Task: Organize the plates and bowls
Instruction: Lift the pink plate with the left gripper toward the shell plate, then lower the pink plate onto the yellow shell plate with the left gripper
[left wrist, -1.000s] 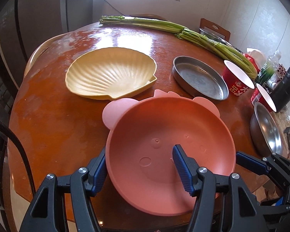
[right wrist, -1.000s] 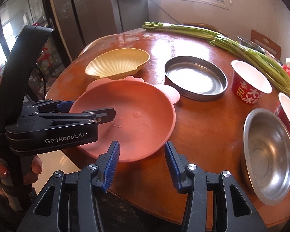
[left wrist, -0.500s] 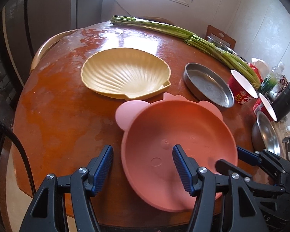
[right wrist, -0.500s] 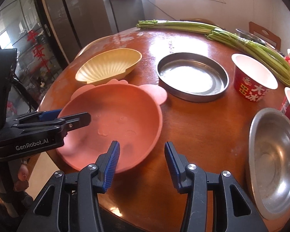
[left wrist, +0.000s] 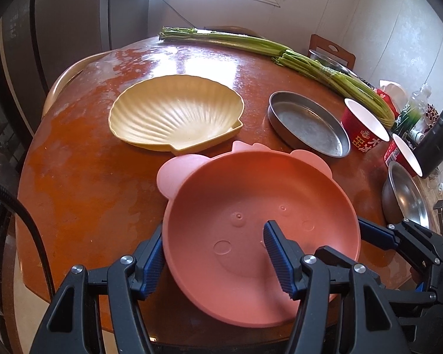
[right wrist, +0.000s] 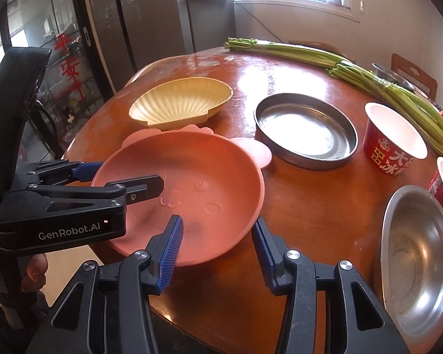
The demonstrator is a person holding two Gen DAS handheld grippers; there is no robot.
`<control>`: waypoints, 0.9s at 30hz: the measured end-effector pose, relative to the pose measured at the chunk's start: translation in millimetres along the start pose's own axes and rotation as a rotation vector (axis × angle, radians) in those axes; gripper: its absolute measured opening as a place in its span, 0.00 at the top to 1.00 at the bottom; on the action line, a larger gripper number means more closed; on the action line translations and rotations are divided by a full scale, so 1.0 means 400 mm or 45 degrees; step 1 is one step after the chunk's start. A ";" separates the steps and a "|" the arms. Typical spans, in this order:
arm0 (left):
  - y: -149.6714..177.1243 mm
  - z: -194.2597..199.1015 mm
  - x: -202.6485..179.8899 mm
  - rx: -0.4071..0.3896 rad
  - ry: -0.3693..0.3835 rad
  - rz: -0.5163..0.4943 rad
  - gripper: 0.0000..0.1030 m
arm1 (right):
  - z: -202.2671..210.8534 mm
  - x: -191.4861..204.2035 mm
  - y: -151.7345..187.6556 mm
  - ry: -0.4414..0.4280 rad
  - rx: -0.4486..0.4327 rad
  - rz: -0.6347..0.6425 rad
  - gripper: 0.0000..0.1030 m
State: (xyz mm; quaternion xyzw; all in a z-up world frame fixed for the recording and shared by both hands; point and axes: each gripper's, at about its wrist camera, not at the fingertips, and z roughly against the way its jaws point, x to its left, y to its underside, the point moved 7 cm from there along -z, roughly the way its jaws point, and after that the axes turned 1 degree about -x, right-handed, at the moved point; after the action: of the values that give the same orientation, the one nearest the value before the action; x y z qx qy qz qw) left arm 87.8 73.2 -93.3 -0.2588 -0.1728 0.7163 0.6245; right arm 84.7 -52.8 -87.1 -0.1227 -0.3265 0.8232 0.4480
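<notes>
A pink animal-face plate [left wrist: 251,200] [right wrist: 198,171] lies on the round wooden table [left wrist: 88,177], overhanging its near edge. A yellow shell-shaped plate [left wrist: 177,112] [right wrist: 183,100] sits just behind it. My left gripper [left wrist: 215,259] [right wrist: 124,177] straddles the pink plate's left rim. One finger is outside against the rim and the other is inside, well clear of the wall, so the jaws stand open. My right gripper [right wrist: 217,250] [left wrist: 342,237] straddles the near right rim, jaws apart, pads not pressing.
A round steel tray [left wrist: 307,124] [right wrist: 304,129] sits right of the shell plate. Further right are two red paper cups [left wrist: 363,129] [right wrist: 395,135] and a steel bowl [left wrist: 407,197] [right wrist: 419,253]. Long green stalks [left wrist: 280,50] lie across the back. A dark bottle [left wrist: 437,138] stands far right.
The left gripper drifted left, off the pink plate's rim, and has come back so its left finger meets the rim again. Both jaw widths look the same. The plates have not moved.
</notes>
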 end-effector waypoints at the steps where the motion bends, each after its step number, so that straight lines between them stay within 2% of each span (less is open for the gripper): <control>1: -0.001 0.003 -0.002 -0.003 0.001 -0.001 0.39 | 0.002 -0.001 -0.001 -0.001 -0.002 -0.002 0.51; 13: -0.026 0.051 -0.009 -0.059 -0.012 -0.008 0.39 | 0.034 -0.006 -0.030 -0.020 -0.044 -0.008 0.51; 27: -0.098 0.091 0.049 -0.138 -0.050 0.041 0.39 | 0.033 0.045 -0.137 -0.021 -0.091 0.073 0.51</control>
State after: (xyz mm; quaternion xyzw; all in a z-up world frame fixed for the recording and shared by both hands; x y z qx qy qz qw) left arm 96.4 101.6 -44.4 -0.2811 -0.2192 0.7209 0.5944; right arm 104.0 -22.7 -40.2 -0.1412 -0.3557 0.8244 0.4170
